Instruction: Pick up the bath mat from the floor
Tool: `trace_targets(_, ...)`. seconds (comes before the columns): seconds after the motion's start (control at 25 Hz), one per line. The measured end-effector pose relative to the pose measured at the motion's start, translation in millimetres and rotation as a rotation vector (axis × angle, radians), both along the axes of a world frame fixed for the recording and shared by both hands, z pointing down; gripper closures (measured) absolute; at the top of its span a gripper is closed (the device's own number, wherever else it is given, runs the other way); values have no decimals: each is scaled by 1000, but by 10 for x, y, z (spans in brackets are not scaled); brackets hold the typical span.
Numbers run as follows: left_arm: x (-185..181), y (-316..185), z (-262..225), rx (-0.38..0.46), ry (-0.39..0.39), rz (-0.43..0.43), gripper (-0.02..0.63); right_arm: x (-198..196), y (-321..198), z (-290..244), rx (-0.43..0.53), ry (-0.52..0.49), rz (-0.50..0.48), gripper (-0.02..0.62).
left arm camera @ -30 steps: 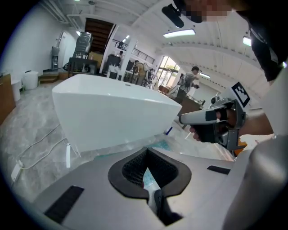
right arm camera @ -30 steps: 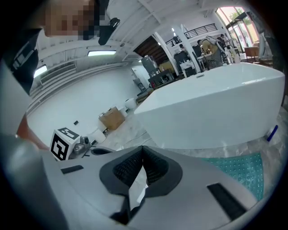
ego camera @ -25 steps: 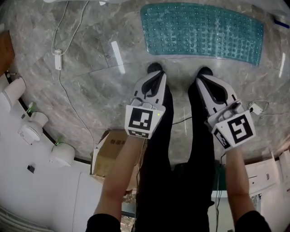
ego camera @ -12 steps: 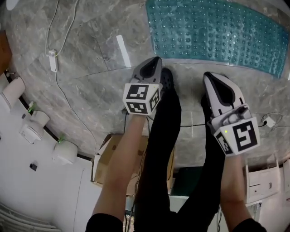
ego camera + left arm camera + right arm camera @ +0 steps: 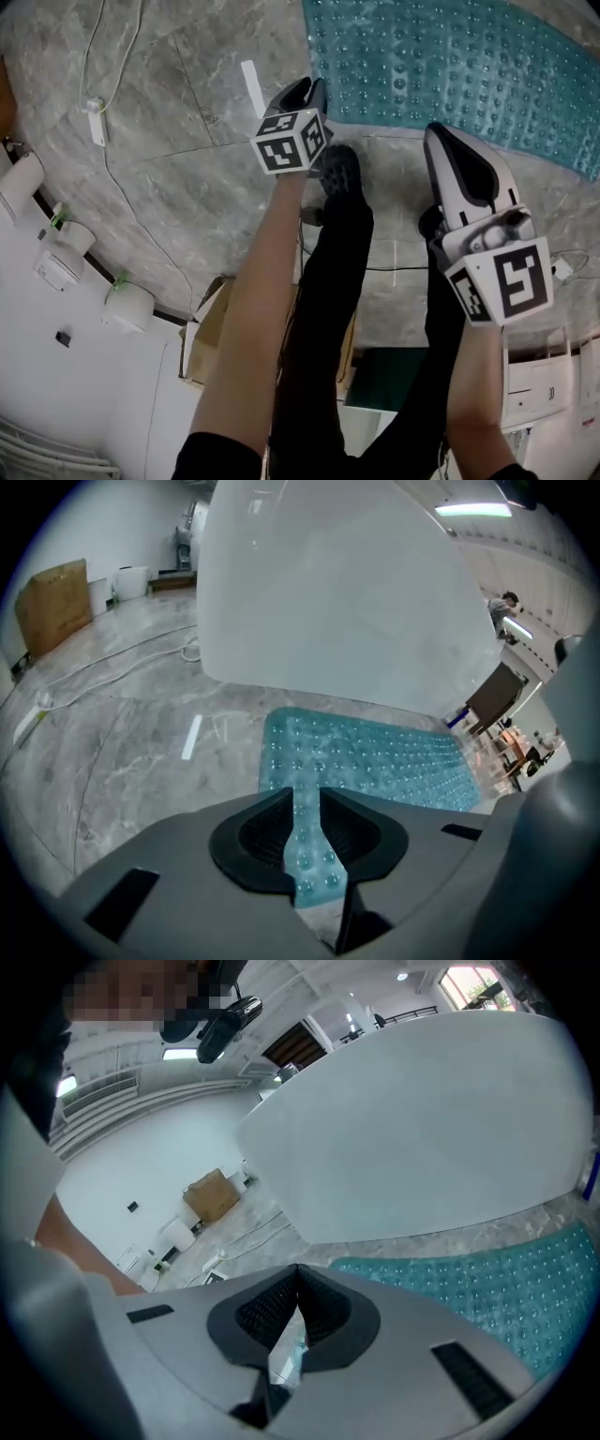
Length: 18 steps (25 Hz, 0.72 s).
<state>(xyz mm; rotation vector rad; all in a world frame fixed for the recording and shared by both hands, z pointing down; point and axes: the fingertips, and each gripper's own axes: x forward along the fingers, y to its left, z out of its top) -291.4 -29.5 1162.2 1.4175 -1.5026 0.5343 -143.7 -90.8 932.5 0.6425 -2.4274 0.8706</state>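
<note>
The teal, bumpy bath mat (image 5: 450, 66) lies flat on the grey marble floor, at the top right of the head view. My left gripper (image 5: 305, 89) reaches out to the mat's near left corner and hovers just above it. Its jaws are opening, and through the narrow gap I see only the mat (image 5: 375, 757) on the floor ahead, nothing held. My right gripper (image 5: 441, 133) hangs farther back, near the mat's front edge, its fingertips together and empty. In the right gripper view the mat (image 5: 487, 1288) stretches off to the right.
A white bathtub (image 5: 328, 583) rises just behind the mat. The person's dark shoe (image 5: 339, 169) stands in front of the mat's near edge. A white cable with a plug block (image 5: 94, 120) runs over the floor at left. A cardboard box (image 5: 211, 333) and white fixtures (image 5: 131, 305) sit behind.
Both grippers have moved forward toward the mat, the left one much farther, out to the mat's near left corner. The left jaws have parted from shut to a narrow gap.
</note>
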Motion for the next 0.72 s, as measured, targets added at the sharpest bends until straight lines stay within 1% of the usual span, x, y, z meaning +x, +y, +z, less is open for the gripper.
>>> trace_targets(0.04,-10,-22,75,-7,-1,-1,499,-1,-4,46,-8,3,-3,584)
trace_targets(0.2,27,-90,355,-26,-23,68,434,-12,17,224,-42,10,7,583)
trace_targets(0.28,64,-65,504,-44,-17,79,412,-32,18,286,-56,9,15,584)
trace_targets(0.32,72,-65,574,-52,-18,82,390,-47,5,308,-63,8,22,583)
trace_targets(0.44,19,-137,739,-51,-35,71,353,-75,-59,359,-88,21,61,583)
trace_targets(0.52,-61,-211,853,-46,-49,52,346,-98,-111,383,-94,25,73,583)
trace_targets(0.64,-155,-292,1047,-65,-85,55,334,-92,-125,427,-98,31,69,583)
trace_targets(0.72,-200,-375,1144,-69,-89,32,329,-48,-126,480,-114,33,84,583)
